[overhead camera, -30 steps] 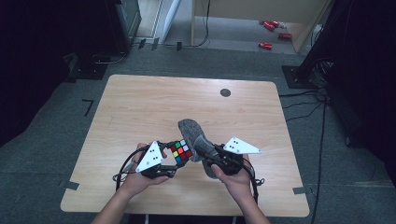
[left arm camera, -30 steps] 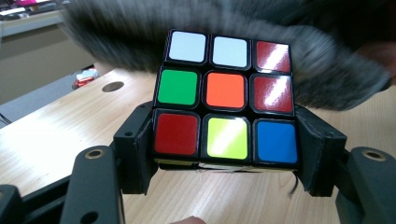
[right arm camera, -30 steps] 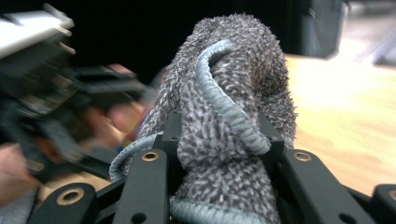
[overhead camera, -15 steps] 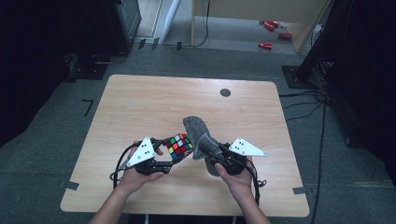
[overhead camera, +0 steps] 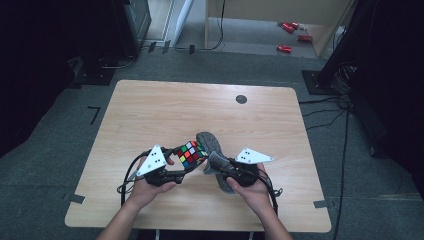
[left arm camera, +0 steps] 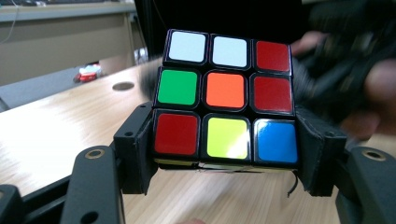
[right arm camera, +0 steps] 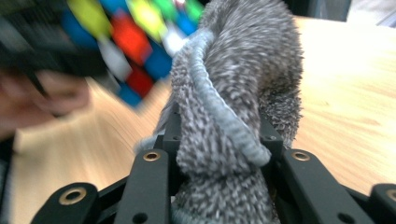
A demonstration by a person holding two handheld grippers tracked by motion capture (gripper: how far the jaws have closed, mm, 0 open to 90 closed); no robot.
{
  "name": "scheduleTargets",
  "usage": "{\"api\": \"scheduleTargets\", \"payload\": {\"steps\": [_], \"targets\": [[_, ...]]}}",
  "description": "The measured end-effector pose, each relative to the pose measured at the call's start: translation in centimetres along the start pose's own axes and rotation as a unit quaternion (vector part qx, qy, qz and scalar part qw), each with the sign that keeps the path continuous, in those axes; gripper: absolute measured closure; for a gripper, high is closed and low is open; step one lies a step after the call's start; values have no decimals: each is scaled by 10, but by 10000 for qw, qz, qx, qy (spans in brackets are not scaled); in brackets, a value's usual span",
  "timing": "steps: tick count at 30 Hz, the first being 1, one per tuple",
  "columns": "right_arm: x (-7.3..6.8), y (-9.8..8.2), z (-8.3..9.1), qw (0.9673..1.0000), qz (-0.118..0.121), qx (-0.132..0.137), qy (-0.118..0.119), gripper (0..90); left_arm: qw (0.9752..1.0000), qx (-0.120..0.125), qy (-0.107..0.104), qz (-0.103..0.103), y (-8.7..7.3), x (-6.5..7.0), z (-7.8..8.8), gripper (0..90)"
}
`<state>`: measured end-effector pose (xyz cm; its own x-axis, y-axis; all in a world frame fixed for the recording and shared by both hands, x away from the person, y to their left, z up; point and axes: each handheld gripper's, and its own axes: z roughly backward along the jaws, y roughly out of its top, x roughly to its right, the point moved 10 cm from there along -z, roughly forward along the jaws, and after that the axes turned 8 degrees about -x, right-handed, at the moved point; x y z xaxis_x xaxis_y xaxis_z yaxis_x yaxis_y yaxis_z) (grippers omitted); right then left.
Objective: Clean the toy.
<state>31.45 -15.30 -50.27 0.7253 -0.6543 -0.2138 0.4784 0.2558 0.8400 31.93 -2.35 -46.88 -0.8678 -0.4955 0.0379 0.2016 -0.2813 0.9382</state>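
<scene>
Grey cloth (right arm camera: pixel 233 93) pinched in my right gripper (right arm camera: pixel 219 158), rubbing cube (left arm camera: pixel 226 95) clamped in left gripper (left arm camera: pixel 226 163). Push too hard, cube twists out of jaws.

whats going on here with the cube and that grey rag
A person at a wooden table holds a gripper in each hand. The left gripper is clamped on a scrambled puzzle cube, lifted off the table. The right gripper is shut on a bunched grey cloth, held right up against the cube, apparently to wipe it.
</scene>
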Motion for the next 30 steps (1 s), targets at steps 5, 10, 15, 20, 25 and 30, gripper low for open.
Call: {"api": "scheduleTargets", "payload": {"steps": [5, 10, 15, 20, 25, 30], "targets": [[-25, -2, -10, 9982, 495, 0, 327, 673, 9994, 53, -238, 248, 1, 0, 1, 347], [-43, -11, -20, 9915, 1245, -310, 226, 673, 9988, 27, -309, 370, 0, 1, -1, 347], [-28, -3, -10, 9909, 1328, -176, -150, 675, 9986, -82, -368, 374, -4, 2, -4, 347], [-23, -3, -7, 9922, 1227, -114, -200, 674, 9985, -176, -324, 407, -6, 1, -8, 346], [-39, -17, -20, 9867, 1513, -586, 52, 663, 9978, -318, -146, 571, -10, -8, -8, 347], [-22, -11, -6, 9924, 1163, -395, -21, 661, 9954, -634, 266, 667, -19, -21, -14, 346]]}}
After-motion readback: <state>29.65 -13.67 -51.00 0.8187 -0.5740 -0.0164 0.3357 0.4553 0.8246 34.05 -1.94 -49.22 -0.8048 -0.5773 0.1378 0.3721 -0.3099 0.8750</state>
